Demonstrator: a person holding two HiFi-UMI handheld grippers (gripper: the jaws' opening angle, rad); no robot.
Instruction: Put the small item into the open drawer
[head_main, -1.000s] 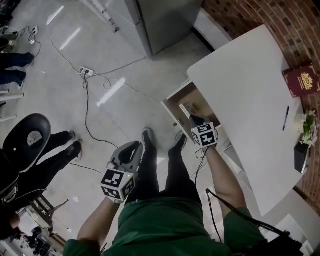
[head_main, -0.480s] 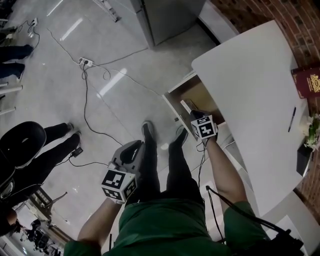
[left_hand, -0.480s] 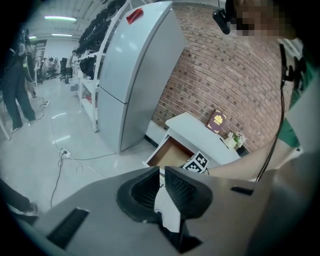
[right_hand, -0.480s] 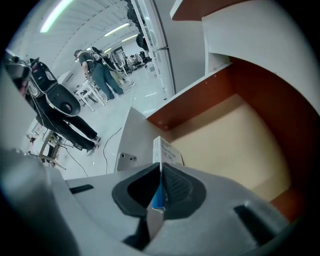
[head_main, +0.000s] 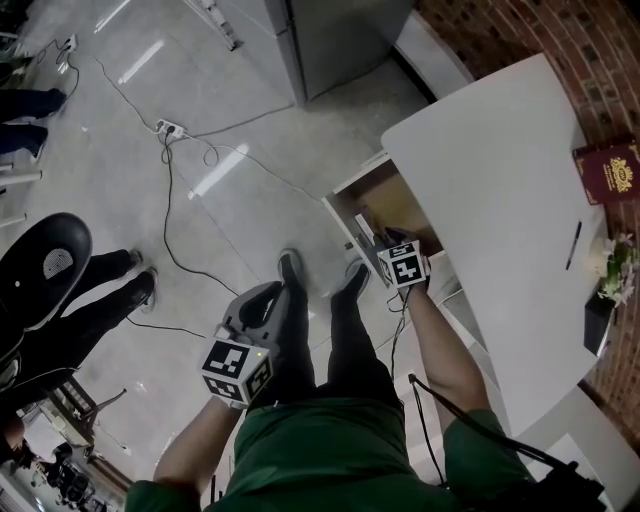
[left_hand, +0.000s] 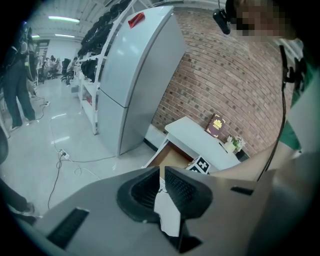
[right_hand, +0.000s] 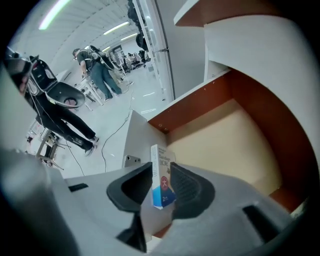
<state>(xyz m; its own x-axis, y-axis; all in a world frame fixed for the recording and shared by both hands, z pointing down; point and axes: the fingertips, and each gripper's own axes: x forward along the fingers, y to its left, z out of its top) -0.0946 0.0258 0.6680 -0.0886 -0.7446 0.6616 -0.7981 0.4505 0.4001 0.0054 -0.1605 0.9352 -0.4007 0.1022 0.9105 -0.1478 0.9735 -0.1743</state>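
The small box sits right between the jaws of the right gripper, which are opening around it, so the pads look to be coming off its flat sides rather than pinching them. The box stands on edge with its long axis running straight out along the jaws, its far end pointing away from the gripper and its printed blue end nearest the palm. What the coming move turns on is where the box lies over the open drawer. In the right gripper view the tan floor spreads off to the right of the box, while the far end of the box lines up with the drawer's white front panel on the left. So it hangs above the front corner of the drawer, not over the middle (whether it has cleared that panel I cannot tell from these views). My guess is that a drop from here lands inside, though close to the front. The head view agrees, with the right gripper held over the drawer where it sticks out from under the white desk. The left gripper is well apart, low beside the person's legs. Its jaws are drawn nearly together with nothing between them, and it is far the more distant of the two from the drawer.
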